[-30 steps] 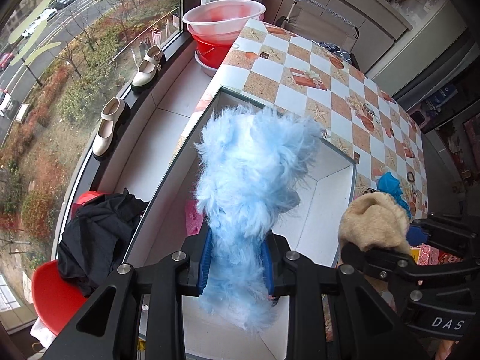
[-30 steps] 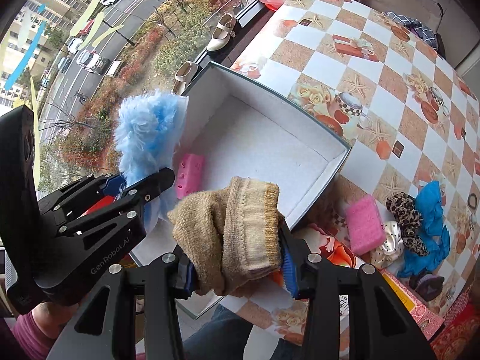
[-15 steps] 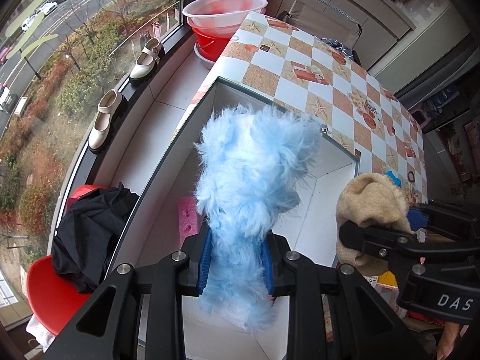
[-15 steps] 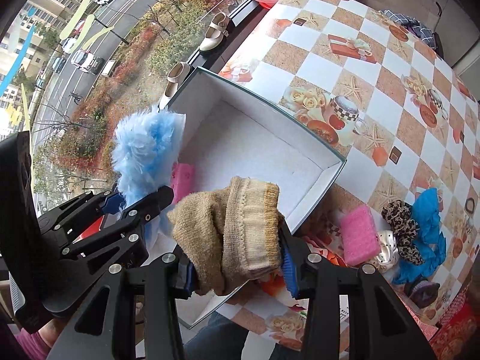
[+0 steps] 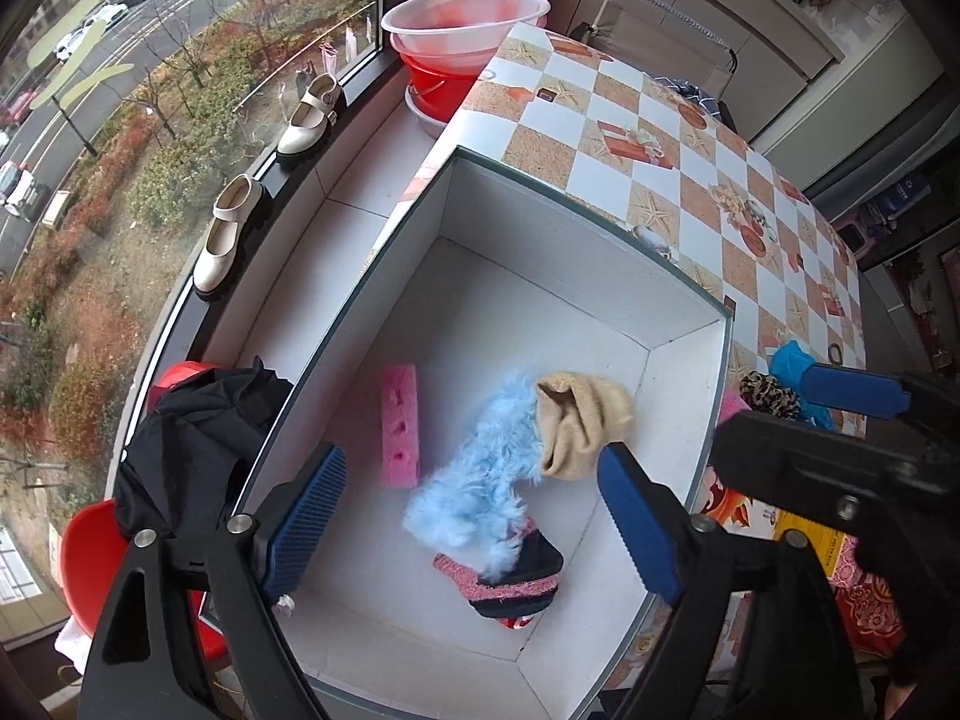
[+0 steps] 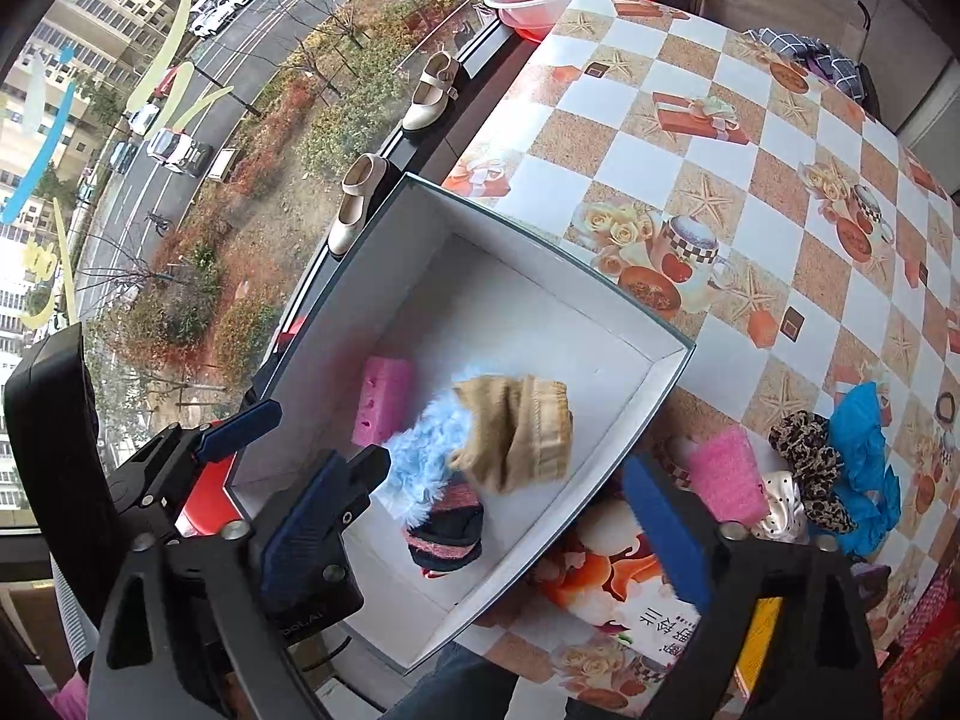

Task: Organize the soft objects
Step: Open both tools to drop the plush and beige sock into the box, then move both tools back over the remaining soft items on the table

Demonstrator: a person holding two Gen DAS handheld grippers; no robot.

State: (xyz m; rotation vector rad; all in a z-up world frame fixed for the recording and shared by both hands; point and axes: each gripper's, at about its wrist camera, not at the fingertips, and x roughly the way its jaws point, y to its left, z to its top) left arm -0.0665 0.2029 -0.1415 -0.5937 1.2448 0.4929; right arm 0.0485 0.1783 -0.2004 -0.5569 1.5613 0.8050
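A white open box [image 5: 684, 324] [image 6: 660, 384] sits on the checked table. Inside it lie a fluffy blue piece [image 5: 480, 474] [image 6: 420, 450], a beige sock [image 5: 582, 420] [image 6: 516, 432] partly on top of it, a pink sponge [image 5: 400, 426] [image 6: 384, 399] and a striped dark-and-pink sock [image 5: 504, 579] [image 6: 444, 531]. My left gripper [image 5: 474, 531] is open and empty above the box. My right gripper [image 6: 486, 531] is open and empty above the box's near side; it also shows at the right of the left wrist view.
On the table right of the box lie a pink sponge [image 6: 726, 474], a leopard scrunchie [image 6: 807, 468], a blue cloth [image 6: 864, 450] and a white spotted piece [image 6: 780, 516]. Basins [image 5: 468, 30] stand at the far end. A windowsill with shoes [image 5: 228, 234] runs left.
Both grippers have opened. The fluffy blue piece and the beige sock have dropped from them into the box and now lie on its floor.
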